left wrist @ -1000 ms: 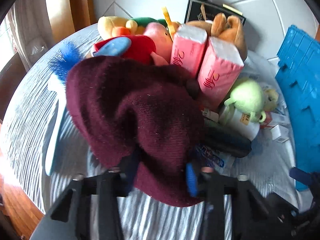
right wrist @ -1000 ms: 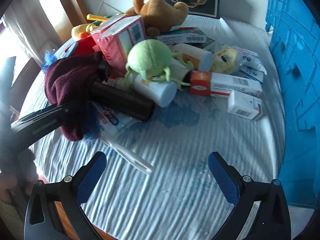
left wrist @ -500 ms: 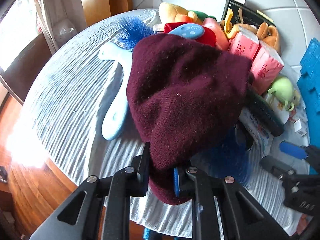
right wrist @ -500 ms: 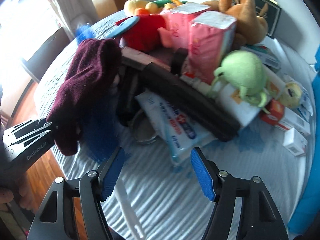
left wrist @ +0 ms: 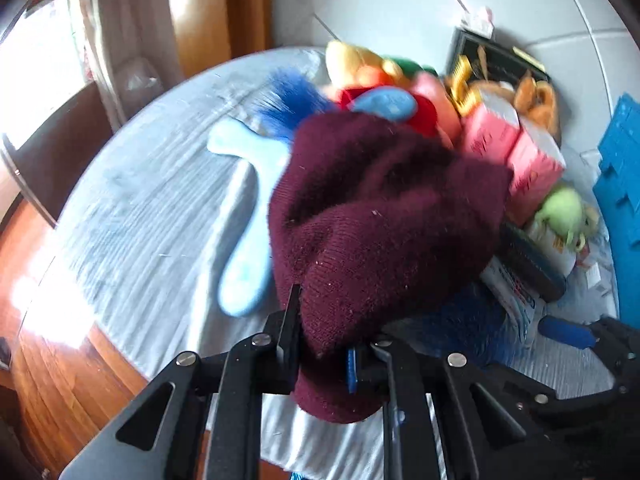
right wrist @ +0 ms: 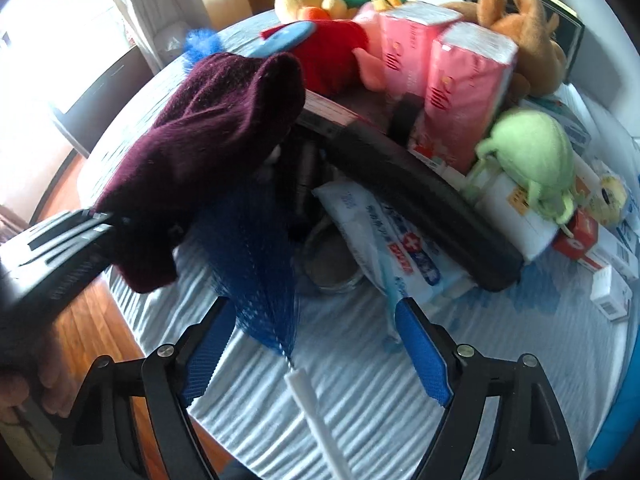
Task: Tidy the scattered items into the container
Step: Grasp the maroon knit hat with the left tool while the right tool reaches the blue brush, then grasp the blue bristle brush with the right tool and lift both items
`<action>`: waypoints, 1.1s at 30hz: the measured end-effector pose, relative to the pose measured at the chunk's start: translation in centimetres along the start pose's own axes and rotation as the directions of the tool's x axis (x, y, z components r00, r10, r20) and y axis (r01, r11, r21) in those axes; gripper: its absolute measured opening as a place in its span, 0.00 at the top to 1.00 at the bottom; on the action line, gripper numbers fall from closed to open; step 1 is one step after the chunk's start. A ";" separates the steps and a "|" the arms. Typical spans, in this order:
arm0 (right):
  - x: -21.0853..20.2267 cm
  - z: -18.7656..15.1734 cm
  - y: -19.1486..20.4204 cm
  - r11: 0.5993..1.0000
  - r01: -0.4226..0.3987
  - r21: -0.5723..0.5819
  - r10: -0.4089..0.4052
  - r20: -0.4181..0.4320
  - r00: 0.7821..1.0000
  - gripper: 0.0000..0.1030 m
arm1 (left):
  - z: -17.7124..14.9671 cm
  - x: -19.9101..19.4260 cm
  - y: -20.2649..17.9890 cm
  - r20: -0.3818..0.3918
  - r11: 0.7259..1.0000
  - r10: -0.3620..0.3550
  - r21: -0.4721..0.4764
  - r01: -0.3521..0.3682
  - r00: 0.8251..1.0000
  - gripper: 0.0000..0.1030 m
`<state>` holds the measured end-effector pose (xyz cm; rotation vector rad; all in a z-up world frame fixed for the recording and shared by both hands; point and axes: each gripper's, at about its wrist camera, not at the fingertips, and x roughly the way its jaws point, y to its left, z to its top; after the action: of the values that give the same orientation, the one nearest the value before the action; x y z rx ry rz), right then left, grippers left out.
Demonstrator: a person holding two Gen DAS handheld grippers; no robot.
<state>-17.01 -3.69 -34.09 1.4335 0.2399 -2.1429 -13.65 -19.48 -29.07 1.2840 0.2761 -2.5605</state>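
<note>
In the left wrist view, the left gripper is clamped on the lower edge of a maroon knit hat; the fabric is pinched between the two fingers, a fold hangs below them, and the bulk of the hat billows forward above the striped tablecloth. Left of the hat lies a light blue brush with blue bristles at its far end. Behind the hat sit two pink tissue packs, a green plush toy and a black tube, and the blue container stands at the right edge — well apart from the hat. The right gripper's blue pad shows low at the right. In the right wrist view, the right gripper has its fingers spread and opening, with nothing pressed by the pads; a blue mesh net with a white handle lies between them on the cloth. The hat hangs at the left from the left gripper's dark fingers — beside the net, draped over its far end. Beyond lie a white wipes packet, the black tube, pink packs, green plush and a brown teddy.
</note>
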 end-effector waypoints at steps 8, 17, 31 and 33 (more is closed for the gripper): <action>2.6 1.5 5.1 0.996 -0.033 -0.089 0.035 0.012 0.999 0.20 | -0.3 0.3 5.6 -0.001 0.988 0.128 -0.087 -0.128 0.992 0.84; 5.9 1.8 7.1 0.998 0.022 -0.066 -0.025 -0.038 0.999 0.52 | -2.5 3.0 5.0 -0.062 0.991 0.119 -0.052 -0.122 0.991 0.84; 3.5 2.2 8.8 0.998 0.058 -0.011 -0.058 0.012 0.998 0.86 | -1.9 0.9 5.5 -0.019 0.997 0.076 -0.005 -0.076 0.997 0.84; 1.3 2.6 9.2 0.999 0.051 -0.007 -0.050 0.071 0.996 0.86 | -0.8 -0.9 5.4 0.026 0.998 0.057 0.002 -0.057 0.998 0.84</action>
<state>-14.58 -12.91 -32.82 1.3571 0.2616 -2.2261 -10.83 -24.23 -29.05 1.2403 0.2282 -2.5286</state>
